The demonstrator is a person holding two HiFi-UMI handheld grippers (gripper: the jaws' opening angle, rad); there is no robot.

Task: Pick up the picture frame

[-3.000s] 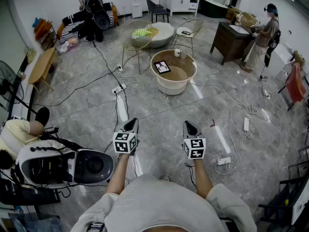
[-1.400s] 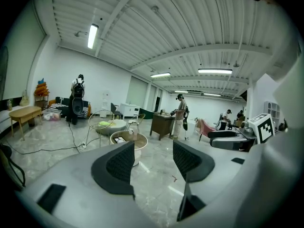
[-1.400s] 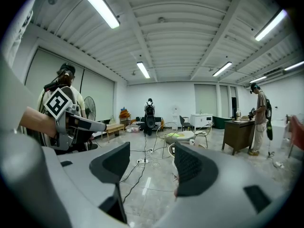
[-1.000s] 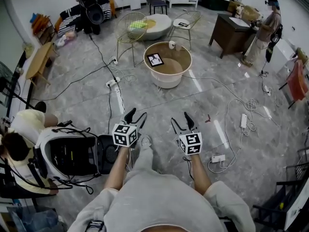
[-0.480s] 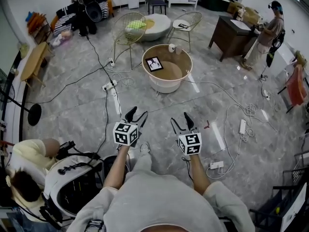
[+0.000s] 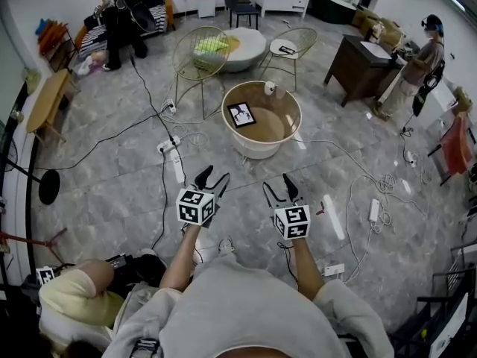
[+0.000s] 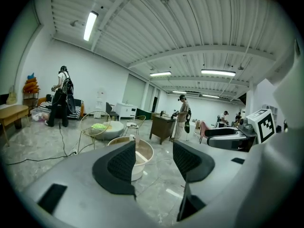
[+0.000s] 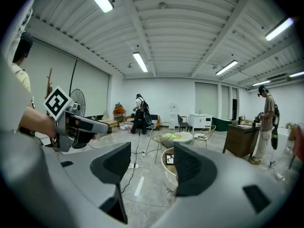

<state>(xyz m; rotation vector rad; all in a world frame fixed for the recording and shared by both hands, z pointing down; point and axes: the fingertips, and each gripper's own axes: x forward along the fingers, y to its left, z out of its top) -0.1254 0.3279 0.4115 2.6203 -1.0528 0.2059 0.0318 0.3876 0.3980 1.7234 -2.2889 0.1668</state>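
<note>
1. the left gripper (image 6: 213,178) hovers over bare floor, jaws spread with nothing between them, likely readied for a grasp; the forearm stretches straight forward.
2. the picture frame (image 6: 241,114) lies flat on the left side of the round table (image 6: 262,149), well ahead of both grippers and untouched, so the approach looks barely begun.
3. the right gripper (image 6: 276,186) is held level beside the left, jaws apart and empty, aimed at the table so the frame sits between its jaws in its own view.
</note>
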